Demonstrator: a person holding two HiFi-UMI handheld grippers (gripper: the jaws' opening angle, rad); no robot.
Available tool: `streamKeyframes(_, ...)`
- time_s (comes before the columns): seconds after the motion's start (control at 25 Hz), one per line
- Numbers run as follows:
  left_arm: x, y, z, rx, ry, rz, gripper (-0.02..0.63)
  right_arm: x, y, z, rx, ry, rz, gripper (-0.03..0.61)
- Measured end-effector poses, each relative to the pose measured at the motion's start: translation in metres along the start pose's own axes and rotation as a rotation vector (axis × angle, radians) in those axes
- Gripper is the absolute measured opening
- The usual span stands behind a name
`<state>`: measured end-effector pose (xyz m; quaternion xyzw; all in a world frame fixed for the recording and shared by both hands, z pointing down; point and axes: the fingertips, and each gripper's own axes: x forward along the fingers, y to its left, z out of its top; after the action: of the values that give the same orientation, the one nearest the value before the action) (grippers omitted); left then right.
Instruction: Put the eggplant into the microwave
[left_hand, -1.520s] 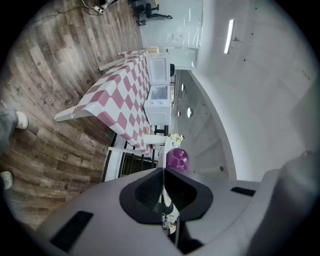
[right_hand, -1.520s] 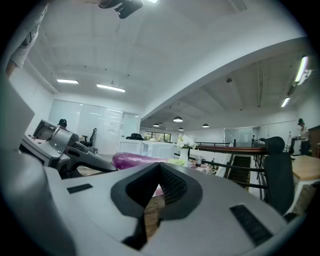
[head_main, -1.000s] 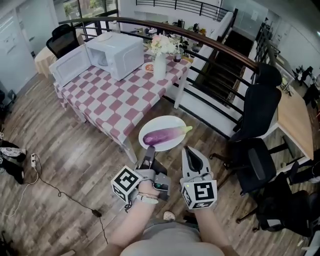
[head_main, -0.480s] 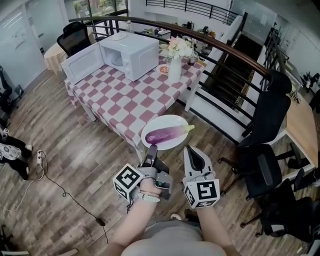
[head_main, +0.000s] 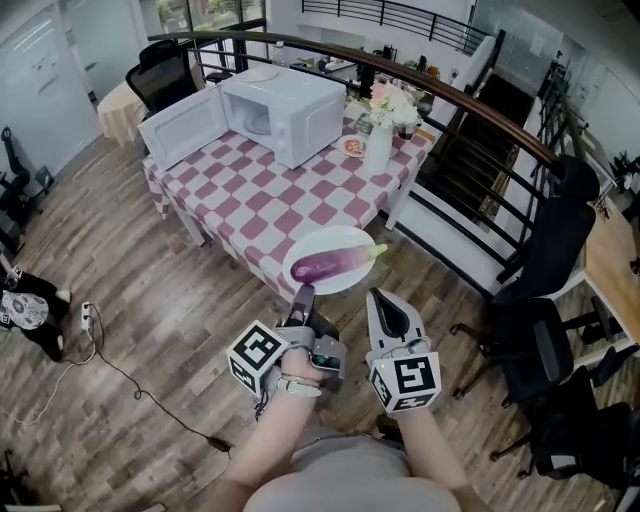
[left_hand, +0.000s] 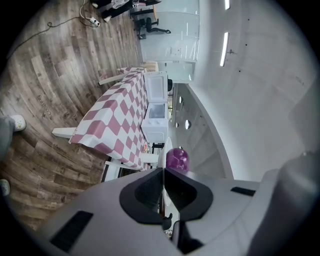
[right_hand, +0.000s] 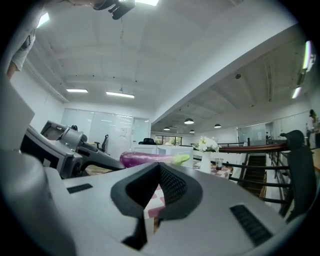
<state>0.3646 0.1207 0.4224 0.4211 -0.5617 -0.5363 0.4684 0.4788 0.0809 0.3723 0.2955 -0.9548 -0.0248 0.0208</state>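
A purple eggplant (head_main: 328, 264) with a green stem lies on a white plate (head_main: 325, 240), carried in the air short of the table. My left gripper (head_main: 303, 293) is rolled on its side and shut on the plate's near rim; its own view shows the eggplant (left_hand: 176, 158) just past the jaws. My right gripper (head_main: 375, 296) is shut with nothing in it, its tip beside the plate's right rim. The white microwave (head_main: 285, 112) stands at the far end of the checked table (head_main: 270, 200), its door (head_main: 180, 125) swung open to the left.
A vase of flowers (head_main: 380, 140) and a small dish stand to the right of the microwave. A curved railing (head_main: 470, 120) runs behind the table, with stairs beyond. Black office chairs (head_main: 540, 330) are at the right. A cable (head_main: 130, 380) lies on the wooden floor at the left.
The table and microwave have come nearer and shifted right in the head view. Both grippers and the plate with the eggplant keep the same place relative to each other.
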Motion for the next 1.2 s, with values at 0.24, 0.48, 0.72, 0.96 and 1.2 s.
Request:
streamKeyframes(0.24, 0.013, 0.0, 0.039, -0.003, 0.006, 0.005, 0.014, 0.037, 0.017, 0.001, 0.006, 0.004, -0.007, 0.023)
streamKeyframes(0.48, 0.025, -0.001, 0.081, -0.002, 0.011, 0.01, 0.014, 0.074, 0.037, -0.001, 0.031, 0.01, -0.022, 0.025)
streamKeyframes(0.72, 0.032, 0.0, 0.12, 0.014, 0.015, 0.018, 0.014, 0.112, 0.062, 0.001, 0.053, 0.008, -0.021, 0.025)
streamKeyframes(0.96, 0.044, 0.002, 0.153, 0.007, 0.029, 0.021, 0.014, 0.145, 0.081, -0.003, 0.074, 0.01, -0.03, 0.025)
streamKeyframes(1.2, 0.052, 0.005, 0.18, -0.001, 0.032, 0.026, 0.014, 0.173, 0.097, -0.008, 0.081, 0.025, -0.019, 0.025)
